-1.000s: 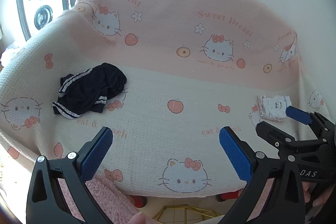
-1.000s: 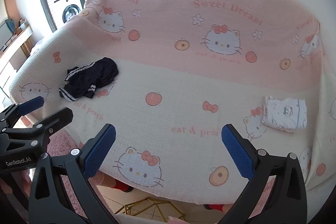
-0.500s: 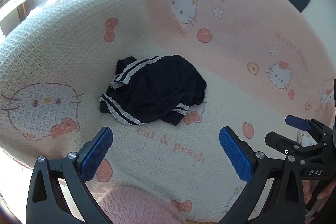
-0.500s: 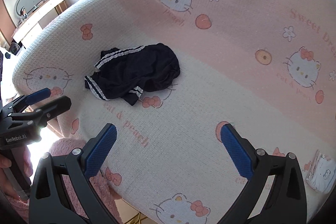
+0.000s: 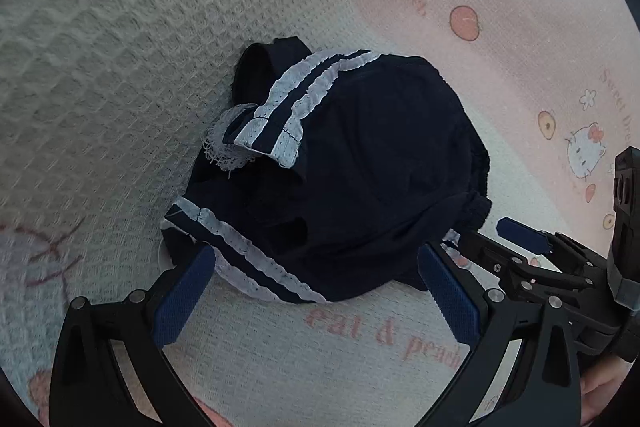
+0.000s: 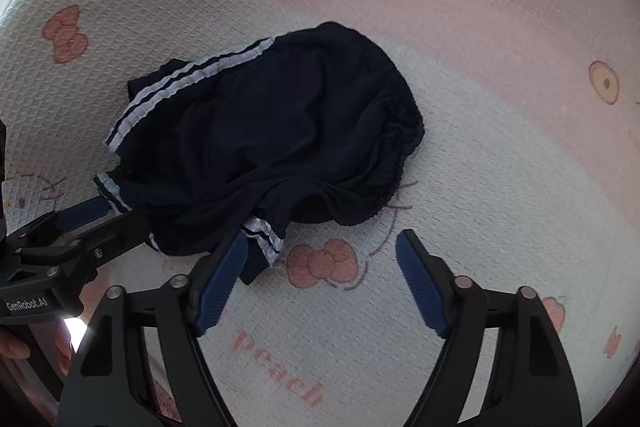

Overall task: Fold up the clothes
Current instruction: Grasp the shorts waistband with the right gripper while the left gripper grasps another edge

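Both wide-open tools, left tool (image 5: pixel 316 291) and right tool (image 6: pixel 318 279), hide the crumpled shorts' (image 5: pixel 360 167) near hems.

1. The left black two-finger gripper with blue ribbed pads (image 5: pixel 316 291) has its jaws spread wide, both tips low over the near edge of the crumpled navy shorts with white stripes (image 5: pixel 360 179); its left pad (image 5: pixel 182 301) sits at the striped hem.
2. The right black two-finger gripper with blue ribbed pads (image 6: pixel 320 279) is likewise spread wide, just right of the left gripper, its left pad (image 6: pixel 218 285) against the shorts' near striped corner.
3. Fingertips (image 6: pixel 60 347) of the person's left hand show behind the left gripper's body.
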Demonstrator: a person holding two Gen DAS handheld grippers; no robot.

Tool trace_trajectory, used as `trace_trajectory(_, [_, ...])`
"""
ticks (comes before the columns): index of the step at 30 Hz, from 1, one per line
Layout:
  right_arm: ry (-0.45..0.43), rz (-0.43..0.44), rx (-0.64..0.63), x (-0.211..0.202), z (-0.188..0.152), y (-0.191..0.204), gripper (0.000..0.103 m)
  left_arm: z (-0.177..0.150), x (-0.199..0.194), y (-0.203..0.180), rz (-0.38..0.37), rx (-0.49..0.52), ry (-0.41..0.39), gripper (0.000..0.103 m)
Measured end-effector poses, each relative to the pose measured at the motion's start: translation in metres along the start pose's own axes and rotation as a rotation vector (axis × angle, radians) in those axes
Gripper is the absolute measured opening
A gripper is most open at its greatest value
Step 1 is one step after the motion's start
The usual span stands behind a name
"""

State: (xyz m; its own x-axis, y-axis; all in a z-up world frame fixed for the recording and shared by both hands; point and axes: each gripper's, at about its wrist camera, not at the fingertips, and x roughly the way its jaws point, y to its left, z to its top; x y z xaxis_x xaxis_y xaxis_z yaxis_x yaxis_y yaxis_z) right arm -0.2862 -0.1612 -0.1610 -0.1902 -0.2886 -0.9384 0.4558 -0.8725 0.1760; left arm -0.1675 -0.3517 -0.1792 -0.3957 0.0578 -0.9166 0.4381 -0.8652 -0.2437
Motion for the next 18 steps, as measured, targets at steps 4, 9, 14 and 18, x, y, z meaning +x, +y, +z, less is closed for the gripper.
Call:
trace_trajectory(4, [0.013, 0.047, -0.009, 0.020, 0.007, 0.005, 0.042, 0.005, 0.016, -0.008, 0.034, 0.027, 0.007, 0.063])
trace_trajectory(9, [-0.042, 0.143, -0.006, 0.008, 0.011, 0.013, 0.009, 0.006, 0.021, -0.029, 0.022, 0.094, 0.018, 0.013])
trace_trajectory(14, [-0.120, 0.123, -0.009, -0.040, -0.007, -0.001, 0.007, -0.006, -0.007, -0.063, -0.065, 0.163, 0.005, 0.010])
trace_trajectory(18, [-0.154, 0.064, -0.002, -0.092, -0.045, -0.029, 0.007, -0.035, -0.029, -0.110, -0.141, 0.236, 0.020, 0.010])
